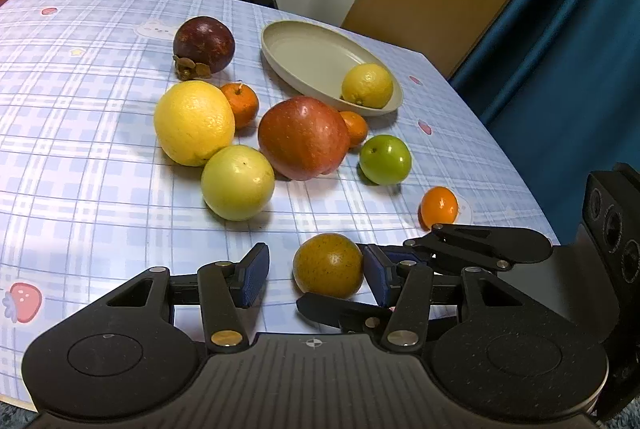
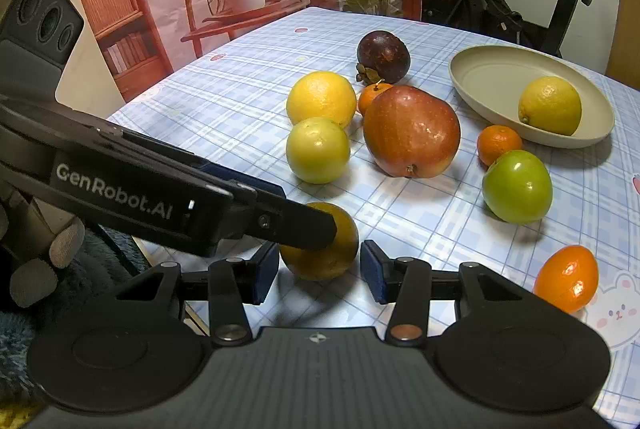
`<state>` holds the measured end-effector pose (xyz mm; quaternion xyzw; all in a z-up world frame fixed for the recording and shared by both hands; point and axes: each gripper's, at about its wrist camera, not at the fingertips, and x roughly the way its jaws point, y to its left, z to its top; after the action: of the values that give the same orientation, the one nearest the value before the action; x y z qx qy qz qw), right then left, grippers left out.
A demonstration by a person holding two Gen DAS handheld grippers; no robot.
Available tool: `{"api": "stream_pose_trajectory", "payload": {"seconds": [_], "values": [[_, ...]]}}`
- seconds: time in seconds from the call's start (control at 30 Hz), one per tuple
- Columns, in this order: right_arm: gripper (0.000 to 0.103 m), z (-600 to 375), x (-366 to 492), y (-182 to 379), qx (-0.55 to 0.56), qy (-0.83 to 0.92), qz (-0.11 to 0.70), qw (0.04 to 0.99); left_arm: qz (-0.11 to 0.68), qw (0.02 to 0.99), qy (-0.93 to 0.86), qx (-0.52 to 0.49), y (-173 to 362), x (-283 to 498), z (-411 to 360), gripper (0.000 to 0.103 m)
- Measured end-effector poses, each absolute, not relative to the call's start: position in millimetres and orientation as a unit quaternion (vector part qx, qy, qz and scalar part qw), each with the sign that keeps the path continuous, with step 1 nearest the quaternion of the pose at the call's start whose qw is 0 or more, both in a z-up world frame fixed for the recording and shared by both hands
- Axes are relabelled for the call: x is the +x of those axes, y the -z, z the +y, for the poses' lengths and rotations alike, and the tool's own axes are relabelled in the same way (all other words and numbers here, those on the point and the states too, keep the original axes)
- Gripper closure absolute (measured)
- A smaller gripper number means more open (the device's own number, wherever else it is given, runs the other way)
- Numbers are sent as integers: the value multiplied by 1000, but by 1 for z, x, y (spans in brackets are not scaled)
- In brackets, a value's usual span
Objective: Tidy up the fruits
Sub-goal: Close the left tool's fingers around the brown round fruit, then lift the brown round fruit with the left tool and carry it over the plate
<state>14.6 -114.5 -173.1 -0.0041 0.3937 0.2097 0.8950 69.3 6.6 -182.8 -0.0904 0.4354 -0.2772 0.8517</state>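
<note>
A: Left wrist view first. We count one lemon (image 1: 367, 85) lying in the beige dish (image 1: 304, 49); that is all we can call done.

B: And what is loose on the counter (image 1: 80, 89)?

A: A mangosteen (image 1: 204, 45), a big yellow citrus (image 1: 194, 123), a pale green fruit (image 1: 237, 182), a red apple (image 1: 303, 139), a green apple (image 1: 385, 159), two small oranges (image 1: 241, 103) beside the big fruit, and a kumquat (image 1: 439, 207) near the edge. So most of the sorting is left.

B: The left claw (image 1: 316, 269)?

A: Narrowed around a brownish-yellow fruit (image 1: 328, 265). The right-hand pad (image 1: 376, 275) touches it; the left-hand pad stands apart. We judge it not gripped.

B: Right wrist view?

A: Same tally: lemon (image 2: 550, 105) in the dish (image 2: 488, 69), the rest still out on the counter (image 2: 248, 77). The right claw (image 2: 320, 271) brackets the same brownish fruit (image 2: 320, 253) from the other side, with the left claw's finger across the fruit's top.

B: Holding it?

A: One pad looks to be against it, though a dark finger hides that spot, so we can't be sure; the other pad shows a clear gap. We call it half closed, not clamped. The fruit sits on the counter near the front edge, well apart from the dish.
</note>
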Motion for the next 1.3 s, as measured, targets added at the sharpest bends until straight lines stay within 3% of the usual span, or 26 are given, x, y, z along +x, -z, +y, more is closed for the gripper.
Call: {"api": "stream_pose_trajectory", "payload": {"seconds": [0.87,1.0,1.3], "values": [[55,-118,16,176,2,-198,390,899,446,835,310,-89,191,75,-4,49],[55,-117,16,176,2,-198,390,899,451,832,312,-91,195,76,-6,57],[58,-124,13,162,12,-188,367,911,416,848,320,-73,172,74,-10,58]]}}
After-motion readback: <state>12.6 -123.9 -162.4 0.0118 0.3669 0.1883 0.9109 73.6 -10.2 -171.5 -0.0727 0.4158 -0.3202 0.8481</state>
